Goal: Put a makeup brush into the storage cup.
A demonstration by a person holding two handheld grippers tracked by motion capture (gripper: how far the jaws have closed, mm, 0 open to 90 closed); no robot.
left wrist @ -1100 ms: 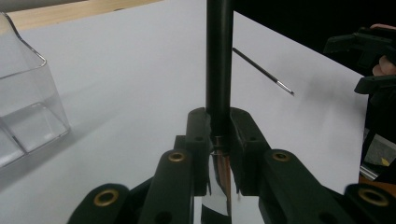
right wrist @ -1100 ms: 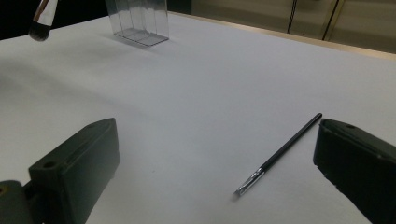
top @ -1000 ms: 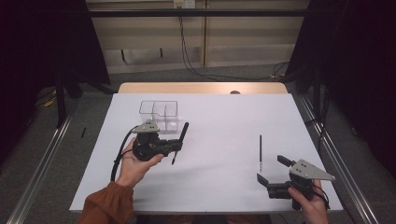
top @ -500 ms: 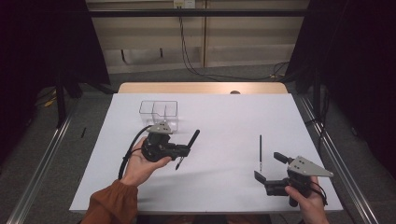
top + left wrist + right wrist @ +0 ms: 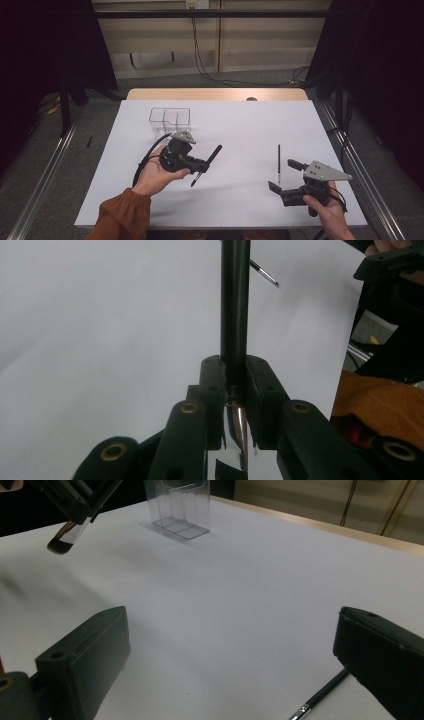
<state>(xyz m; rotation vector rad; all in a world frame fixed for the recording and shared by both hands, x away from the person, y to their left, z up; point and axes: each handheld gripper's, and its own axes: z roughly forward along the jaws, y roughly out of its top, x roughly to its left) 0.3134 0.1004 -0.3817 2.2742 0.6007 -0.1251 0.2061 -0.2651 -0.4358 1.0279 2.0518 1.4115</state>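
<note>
Between the jaws of the left gripper (image 5: 199, 165), a thick black makeup brush (image 5: 206, 165) is pinched near its metal ferrule, held clear above the white table (image 5: 240, 125). From the high view, its handle slants up and away to the right while the bristle end points down toward the person. The left gripper view shows the two pads pressed on the brush where the black handle (image 5: 234, 300) meets the shiny ferrule, so the grip looks firm and narrow.

Judging by this, the step in hand is carrying the picked-up brush, most likely toward the clear plastic holder (image 5: 170, 119) standing upright near the table's far left, well apart from the gripper. The next move would call for turning the brush more upright, bringing it over one of the holder's compartments and lowering it before letting go.

Farther right, a thin black brush (image 5: 278, 162) lies flat on the table, just beside the right gripper (image 5: 282, 176), whose jaws stand wide with nothing between them.

The right gripper view adds what the high one cannot: the dark bristle tip (image 5: 61, 544) of the held brush hanging in the air, the holder's inner dividers (image 5: 177, 505), and the thin brush's silver ferrule (image 5: 302, 711) close by its right jaw.
</note>
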